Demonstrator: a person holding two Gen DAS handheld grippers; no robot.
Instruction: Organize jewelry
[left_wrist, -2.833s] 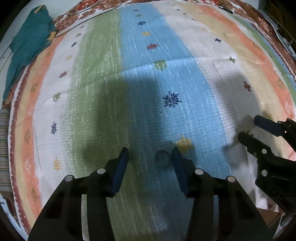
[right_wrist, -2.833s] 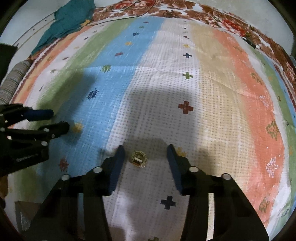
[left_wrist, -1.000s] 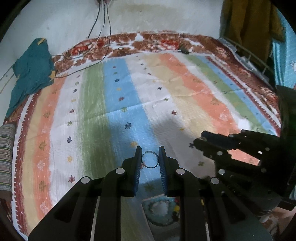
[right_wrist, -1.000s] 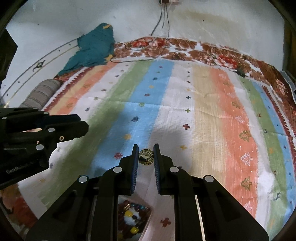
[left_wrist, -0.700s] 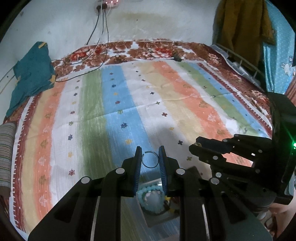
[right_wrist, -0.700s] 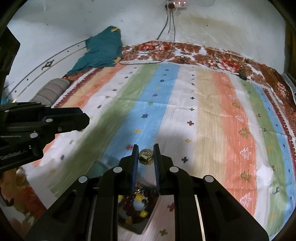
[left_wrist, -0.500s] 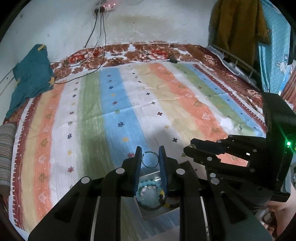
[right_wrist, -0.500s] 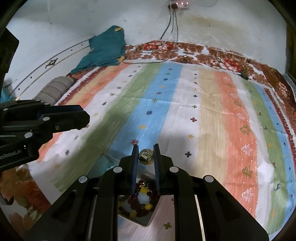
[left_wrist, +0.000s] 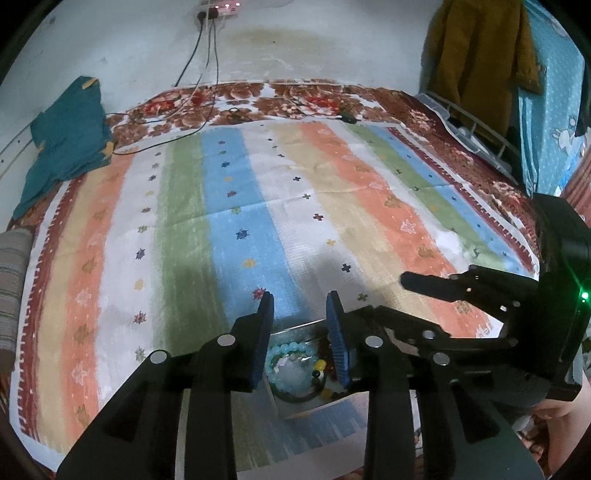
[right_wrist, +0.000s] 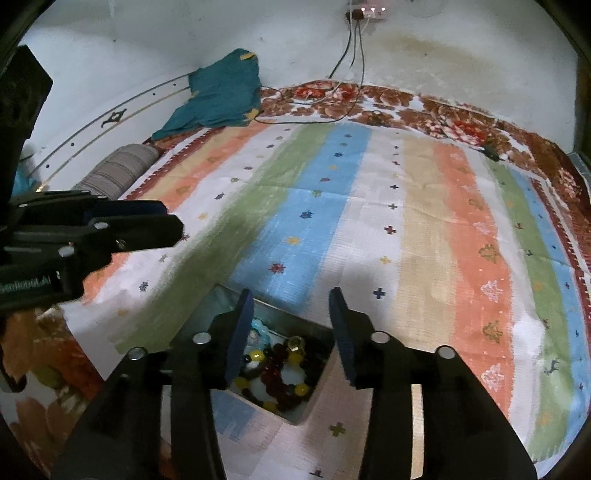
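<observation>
An open jewelry box sits at the near edge of the striped bedspread. It holds a turquoise bead bracelet, a dark red and yellow bead bracelet and a small gold ring. My left gripper is open and empty, held above the box. My right gripper is open and empty, also above the box. Each gripper shows in the other's view, the right one at right, the left one at left.
The striped bedspread covers the bed. A teal cloth lies at the far left corner. Cables hang from a wall socket onto the bed. A striped bolster lies on the left. Clothes hang at the right.
Both grippers have opened over the box. The thin ring has left the left gripper and the gold ring has left the right gripper; the gold ring now lies in the box.
</observation>
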